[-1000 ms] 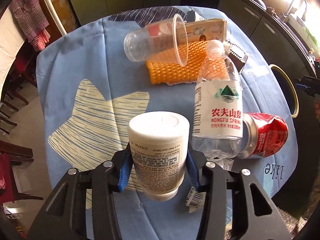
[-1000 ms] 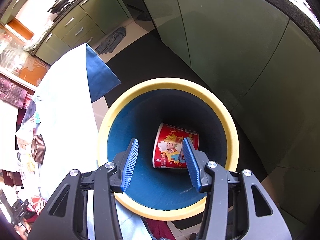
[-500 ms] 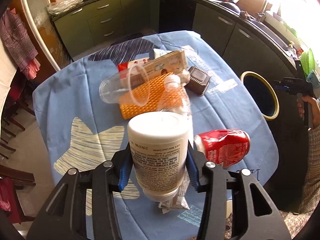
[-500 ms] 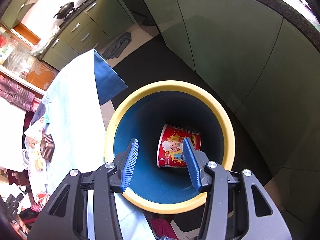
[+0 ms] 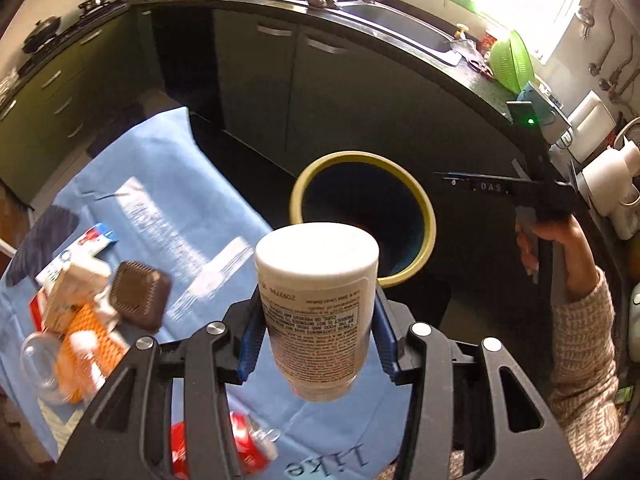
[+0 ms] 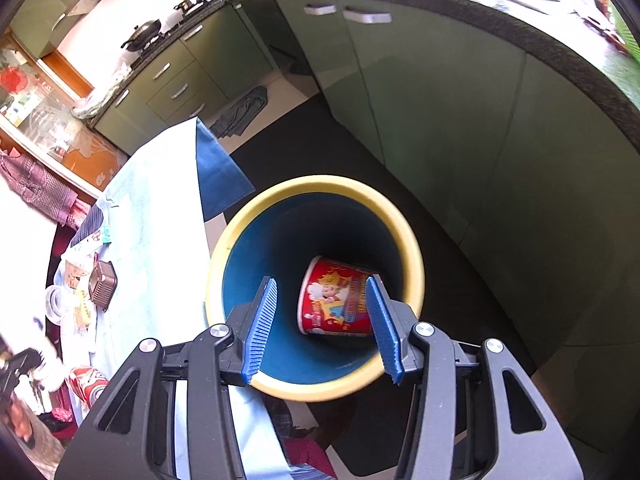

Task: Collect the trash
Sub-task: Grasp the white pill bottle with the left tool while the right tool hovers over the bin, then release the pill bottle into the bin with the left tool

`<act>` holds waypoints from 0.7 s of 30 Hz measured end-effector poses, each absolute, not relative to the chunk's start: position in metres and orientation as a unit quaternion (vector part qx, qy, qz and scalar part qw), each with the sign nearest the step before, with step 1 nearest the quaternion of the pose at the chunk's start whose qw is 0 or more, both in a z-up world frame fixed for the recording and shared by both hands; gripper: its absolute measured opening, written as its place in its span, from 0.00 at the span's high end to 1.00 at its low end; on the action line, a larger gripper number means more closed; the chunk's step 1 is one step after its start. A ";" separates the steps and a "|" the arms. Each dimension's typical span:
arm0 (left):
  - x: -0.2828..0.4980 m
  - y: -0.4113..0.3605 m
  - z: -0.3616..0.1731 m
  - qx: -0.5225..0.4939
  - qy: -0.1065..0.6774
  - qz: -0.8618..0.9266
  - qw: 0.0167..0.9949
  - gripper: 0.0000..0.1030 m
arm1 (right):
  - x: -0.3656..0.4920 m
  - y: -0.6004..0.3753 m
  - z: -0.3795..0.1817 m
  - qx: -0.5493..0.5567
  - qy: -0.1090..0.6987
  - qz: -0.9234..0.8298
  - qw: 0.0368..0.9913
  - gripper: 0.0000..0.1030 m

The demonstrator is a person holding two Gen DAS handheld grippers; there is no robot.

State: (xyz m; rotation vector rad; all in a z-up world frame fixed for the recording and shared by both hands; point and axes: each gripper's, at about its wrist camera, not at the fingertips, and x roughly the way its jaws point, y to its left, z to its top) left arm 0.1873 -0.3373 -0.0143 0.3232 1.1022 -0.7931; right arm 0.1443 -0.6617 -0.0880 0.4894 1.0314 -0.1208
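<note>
left tongs: clamped on a white bottle, blue pads pressing both sides, printed label facing the camera, cap end up.
bottle: held in the air above the table edge, with the bin just beyond it.
right tongs: jaws apart, nothing between them, poised over the bin mouth.
bin: yellow rim, blue inside, on the dark floor beside the table; a red cup lies on its side at the bottom.
table: blue cloth; at the left a brown tray, an orange mesh pad, a clear cup, a carton; a red can near the front edge.
</note>
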 end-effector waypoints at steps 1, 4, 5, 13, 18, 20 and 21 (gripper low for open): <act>0.193 -0.360 -0.023 0.154 0.514 -0.368 0.760 0.56 | 0.139 -0.665 -0.087 0.231 0.486 -0.060 0.841 0.55; 0.205 -0.411 -0.049 0.168 0.527 -0.361 0.750 0.56 | 0.125 -0.676 -0.087 0.230 0.482 -0.070 0.843 0.55; 0.210 -0.428 -0.060 0.175 0.532 -0.357 0.747 0.56 | 0.121 -0.680 -0.088 0.230 0.482 -0.072 0.843 0.54; 0.242 -0.508 -0.117 0.203 0.553 -0.311 0.746 0.51 | 0.109 -0.701 -0.096 0.234 0.482 -0.074 0.841 0.54; 0.242 -0.498 -0.110 0.190 0.560 -0.317 0.741 0.49 | 0.108 -0.703 -0.102 0.236 0.485 -0.069 0.839 0.54; 0.236 -0.485 -0.097 0.181 0.559 -0.326 0.741 0.47 | 0.109 -0.700 -0.103 0.233 0.487 -0.066 0.839 0.54; 0.234 -0.475 -0.089 0.175 0.558 -0.331 0.741 0.45 | 0.113 -0.699 -0.104 0.232 0.488 -0.064 0.839 0.54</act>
